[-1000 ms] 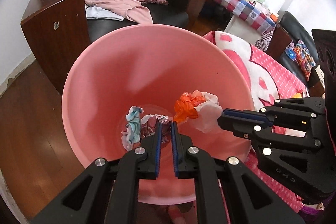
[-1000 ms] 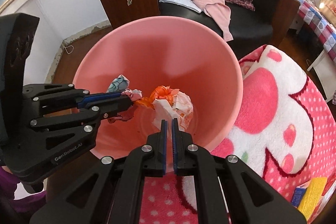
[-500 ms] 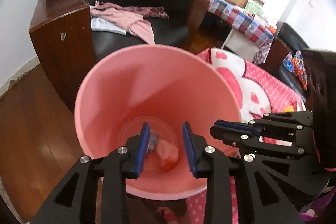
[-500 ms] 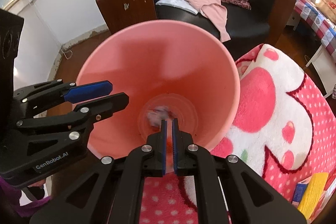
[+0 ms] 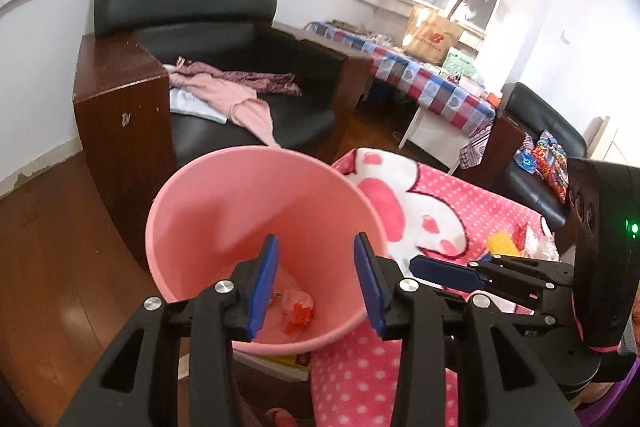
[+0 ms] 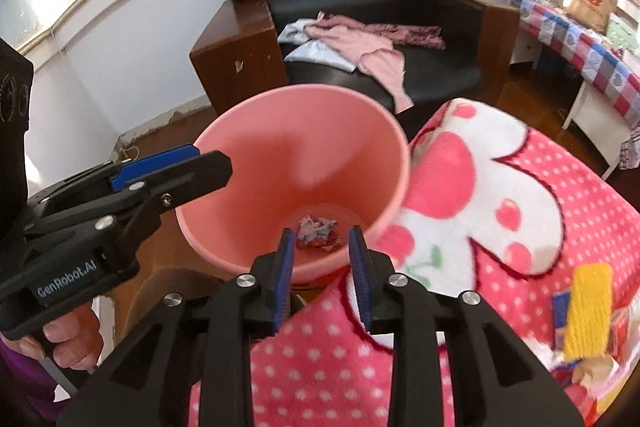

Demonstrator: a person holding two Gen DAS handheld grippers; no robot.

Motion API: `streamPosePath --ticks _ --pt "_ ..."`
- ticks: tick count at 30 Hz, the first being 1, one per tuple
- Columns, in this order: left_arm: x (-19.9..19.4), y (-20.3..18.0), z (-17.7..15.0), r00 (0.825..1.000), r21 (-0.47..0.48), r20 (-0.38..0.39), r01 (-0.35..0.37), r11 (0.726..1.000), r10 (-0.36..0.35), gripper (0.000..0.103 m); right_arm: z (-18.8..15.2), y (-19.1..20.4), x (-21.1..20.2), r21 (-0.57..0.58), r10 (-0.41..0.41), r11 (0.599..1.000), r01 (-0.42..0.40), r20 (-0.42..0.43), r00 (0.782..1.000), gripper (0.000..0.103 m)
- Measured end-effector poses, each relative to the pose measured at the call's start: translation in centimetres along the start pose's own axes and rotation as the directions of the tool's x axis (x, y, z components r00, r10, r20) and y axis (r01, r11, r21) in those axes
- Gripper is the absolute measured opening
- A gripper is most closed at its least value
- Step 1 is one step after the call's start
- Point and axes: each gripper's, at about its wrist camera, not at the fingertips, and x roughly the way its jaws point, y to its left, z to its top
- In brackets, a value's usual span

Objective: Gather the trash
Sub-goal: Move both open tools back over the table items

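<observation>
A pink bin (image 5: 256, 211) stands on the floor beside a pink spotted blanket (image 5: 452, 211); it shows in the right wrist view too (image 6: 288, 155). Crumpled trash lies at its bottom: an orange and white wad (image 5: 297, 309) and a bluish wad (image 6: 316, 231). My left gripper (image 5: 316, 285) is open and empty above the bin's near rim. My right gripper (image 6: 322, 279) is open and empty just above the bin's near edge. More trash, a yellow piece (image 6: 588, 311) among wrappers, lies on the blanket at the right.
A black armchair (image 5: 224, 39) with pink clothes (image 5: 228, 95) stands behind the bin, with a brown wooden side block (image 5: 120, 115) at its left. A table with a checked cloth (image 5: 424, 83) is at the back right. Wooden floor (image 5: 60, 267) lies left of the bin.
Both grippers were shut on trash wads over the bin. They opened, the wads dropped to the bottom, and both grippers pulled up and back from the bin.
</observation>
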Motion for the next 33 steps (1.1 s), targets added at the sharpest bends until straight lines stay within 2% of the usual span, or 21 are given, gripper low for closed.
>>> streamPosePath --ticks 9,14,18,25,33 --pt "-1.3 -2.8 -0.6 0.999 0.02 0.027 0.047 0.999 -0.047 0.038 -3.1 -3.4 -4.9 0.074 -0.044 0.997 0.038 0.069 0.997 0.028" --pt "-1.6 -5.4 -1.5 0.995 0.072 0.021 0.091 0.993 -0.093 0.038 -6.0 -6.1 -8.0 0.121 -0.14 0.984 0.13 0.086 0.986 0.028" --pt "-1.4 -8.3 -2.6 0.986 0.129 -0.009 0.164 0.978 -0.164 0.038 -8.6 -9.0 -10.9 0.19 -0.226 0.96 0.206 0.088 0.97 0.028" --pt "-0.7 -14.4 -4.8 0.958 0.244 -0.086 0.288 0.926 -0.275 0.038 -13.2 -13.9 -14.5 0.326 -0.349 0.892 0.312 0.062 0.935 0.028" --pt "1.7 -20.8 -7.6 0.92 0.351 -0.206 0.386 0.853 -0.332 0.038 -16.8 -18.0 -16.1 0.426 -0.389 0.839 0.339 0.034 0.921 0.028"
